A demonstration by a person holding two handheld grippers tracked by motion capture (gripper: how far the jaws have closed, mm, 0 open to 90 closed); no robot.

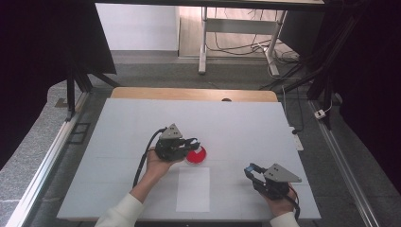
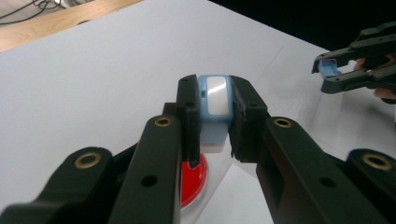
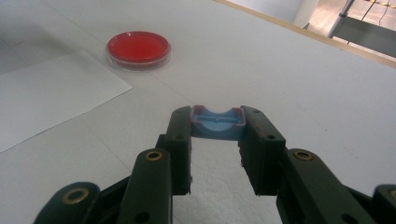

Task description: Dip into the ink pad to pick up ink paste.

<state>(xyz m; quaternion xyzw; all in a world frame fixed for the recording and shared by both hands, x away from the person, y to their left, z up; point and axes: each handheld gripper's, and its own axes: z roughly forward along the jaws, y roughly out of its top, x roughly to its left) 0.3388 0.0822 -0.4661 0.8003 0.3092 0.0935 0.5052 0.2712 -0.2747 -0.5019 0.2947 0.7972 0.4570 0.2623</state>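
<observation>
Left gripper (image 2: pixel 212 116): jaws clamped on one pale blue block with a white face (image 2: pixel 215 95), held just above the one red dish (image 1: pixel 195 155) mid-bench. Right gripper (image 3: pixel 215 126): jaws clamped on one blue cap-like piece (image 3: pixel 218 122), low over the white bench (image 1: pixel 246 123) near its front right, well apart from the dish. One white paper sheet (image 1: pixel 193 189) lies just in front of the dish; no writing legible anywhere.

Red dish (image 2: pixel 194 179) half behind left gripper (image 2: pixel 212 116)
</observation>
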